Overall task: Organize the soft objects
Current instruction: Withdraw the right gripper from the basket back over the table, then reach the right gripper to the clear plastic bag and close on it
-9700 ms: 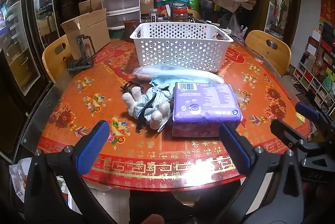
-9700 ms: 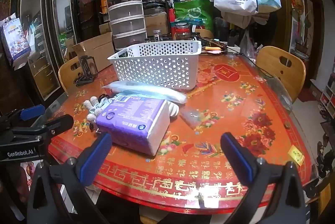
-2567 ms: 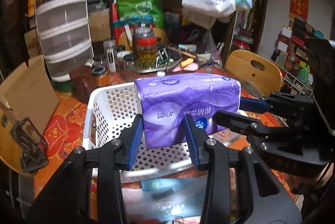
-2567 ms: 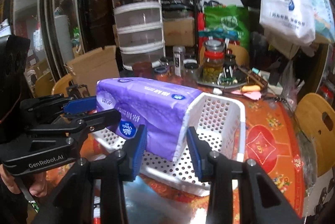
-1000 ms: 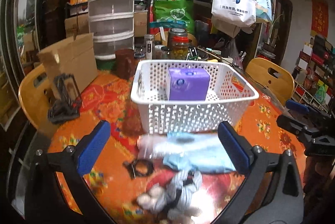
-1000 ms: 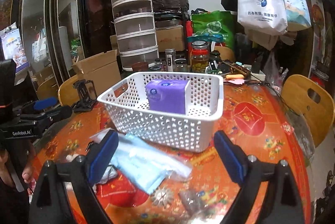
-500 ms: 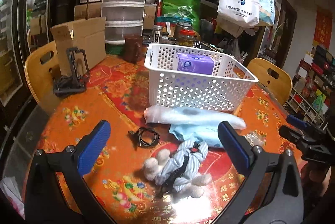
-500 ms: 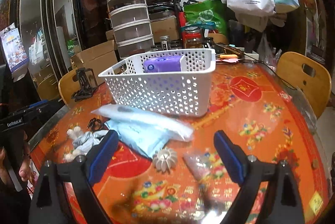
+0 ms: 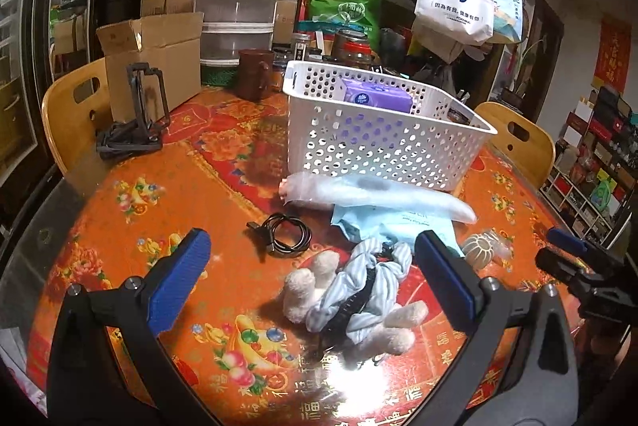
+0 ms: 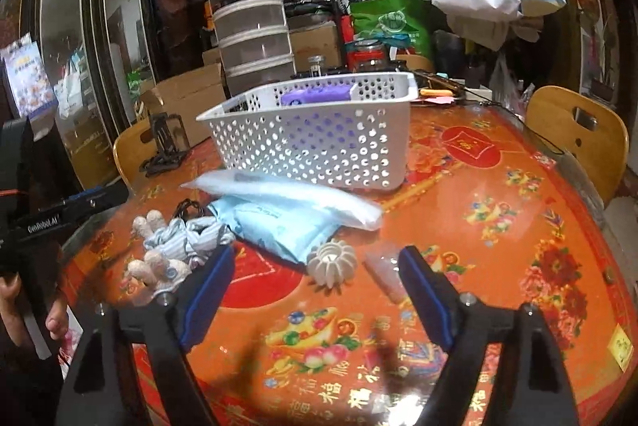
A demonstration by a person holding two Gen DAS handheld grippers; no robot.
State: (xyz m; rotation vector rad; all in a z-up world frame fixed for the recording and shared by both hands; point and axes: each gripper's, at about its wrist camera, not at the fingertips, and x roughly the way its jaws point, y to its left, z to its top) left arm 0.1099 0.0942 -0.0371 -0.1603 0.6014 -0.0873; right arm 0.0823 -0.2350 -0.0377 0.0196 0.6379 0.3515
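- Purple plastic-wrapped tissue pack (image 9: 379, 95) now lying inside the white perforated plastic basket (image 9: 382, 143), far ahead of both tools, no longer clamped between them as seconds ago: first soft item stowed.
- Left gripper (image 9: 315, 268) spread wide and empty, lowered toward the striped blue-and-white plush toy (image 9: 355, 290) just ahead between its fingers.
- Right gripper (image 10: 315, 290) empty, jaws closing slightly, nothing between them; white ribbed ball (image 10: 331, 262), possibly soft, just ahead.
- Pale blue soft packet (image 10: 279, 226) left on the table, likely next.

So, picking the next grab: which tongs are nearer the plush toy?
Left. The left tongs hang open right over the plush toy; the right tongs, closing on nothing, sit off to its side.
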